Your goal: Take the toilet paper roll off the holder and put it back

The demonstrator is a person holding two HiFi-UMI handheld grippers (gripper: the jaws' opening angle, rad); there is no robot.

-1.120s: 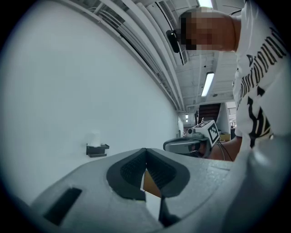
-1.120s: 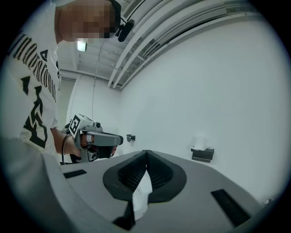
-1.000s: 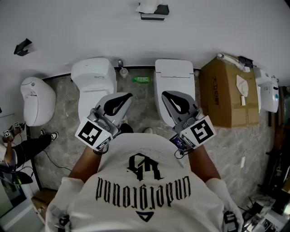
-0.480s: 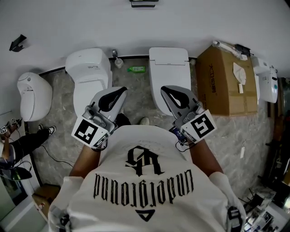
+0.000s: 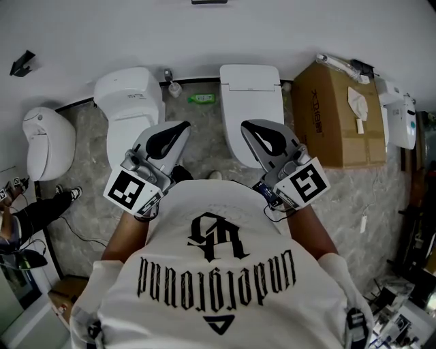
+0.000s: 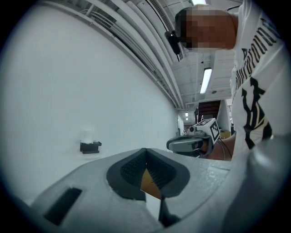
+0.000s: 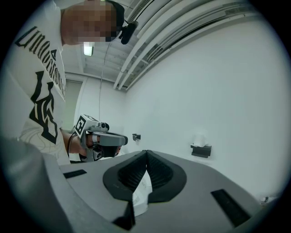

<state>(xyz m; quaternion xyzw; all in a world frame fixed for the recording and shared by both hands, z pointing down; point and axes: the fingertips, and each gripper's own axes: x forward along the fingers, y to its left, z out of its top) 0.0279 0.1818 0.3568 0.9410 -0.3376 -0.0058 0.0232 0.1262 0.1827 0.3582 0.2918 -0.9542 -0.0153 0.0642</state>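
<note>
The black wall holder [image 6: 90, 146] carries a white toilet paper roll [image 6: 86, 135] on the white wall, well ahead of both grippers. In the right gripper view the holder [image 7: 201, 150] and the roll [image 7: 200, 140] sit at the right. In the head view only the holder's lower edge [image 5: 210, 1] shows at the top. My left gripper [image 5: 182, 127] and right gripper [image 5: 246, 127] are held side by side in front of the chest, above the toilets. Both are shut with nothing between the jaws, as the left gripper [image 6: 146, 149] and right gripper [image 7: 146, 151] show in their own views.
Two white toilets [image 5: 129, 95] [image 5: 251, 85] stand against the wall below the grippers, with a green bottle [image 5: 202, 99] between them. A cardboard box [image 5: 340, 116] is at the right, a white urinal [image 5: 48, 143] at the left. A second black fitting [image 5: 22, 63] hangs on the wall.
The head view has shifted: the holder has slid up to the frame's top edge and the toilets have moved up. Both grippers stay shut, held level before the chest.
</note>
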